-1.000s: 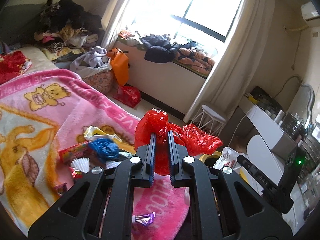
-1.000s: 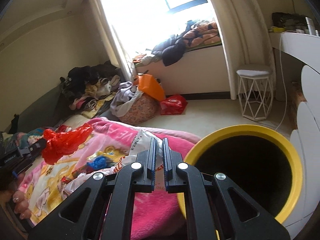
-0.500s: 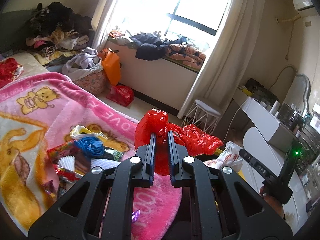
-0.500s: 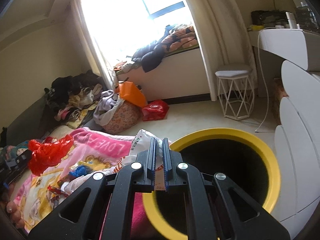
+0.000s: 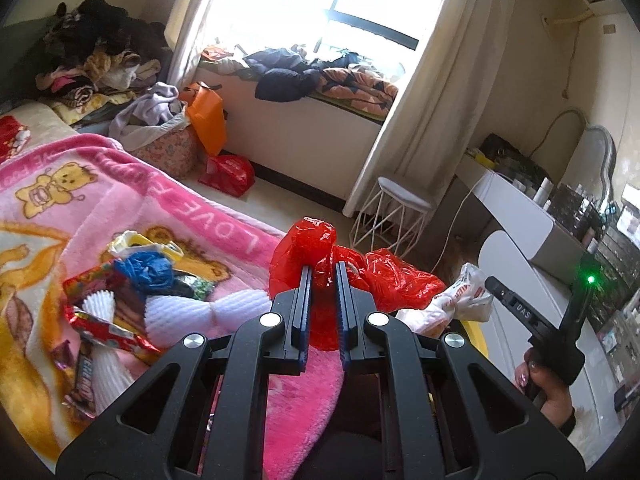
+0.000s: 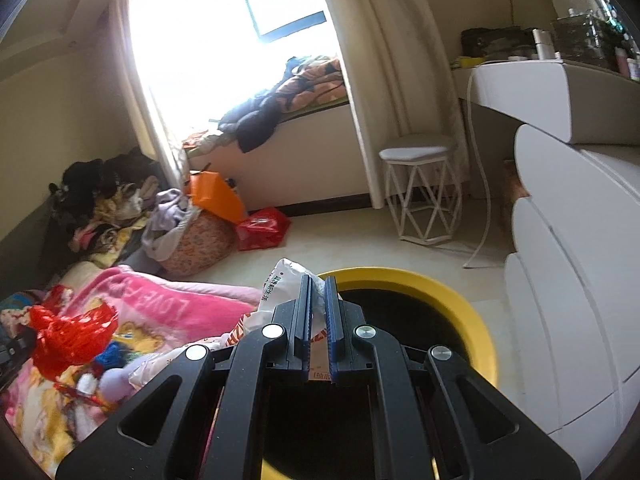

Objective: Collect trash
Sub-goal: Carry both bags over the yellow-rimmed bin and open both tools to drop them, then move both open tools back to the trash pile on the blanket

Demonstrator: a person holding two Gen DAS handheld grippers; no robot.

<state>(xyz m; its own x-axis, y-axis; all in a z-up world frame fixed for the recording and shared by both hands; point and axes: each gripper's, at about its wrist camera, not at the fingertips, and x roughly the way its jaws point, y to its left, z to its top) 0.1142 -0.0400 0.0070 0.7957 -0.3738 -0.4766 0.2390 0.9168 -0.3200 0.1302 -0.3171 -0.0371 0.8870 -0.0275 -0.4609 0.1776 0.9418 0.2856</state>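
My left gripper is shut on a crumpled red plastic bag, held above the edge of the pink blanket. The same red plastic bag shows at the left of the right wrist view. My right gripper is shut on a white printed plastic bag, right at the near rim of the yellow bin with its dark inside. That white plastic bag also appears in the left wrist view, in front of a hand holding the other gripper.
Several wrappers, a blue plastic wad and white foam nets lie on the blanket. On the floor stand a laundry basket, an orange bag, a red bag and a white wire stool. White drawers are at right.
Both grippers have swung right with their bags. The yellow bin now sits under and ahead of my right gripper. More of the trash pile shows in the left wrist view.
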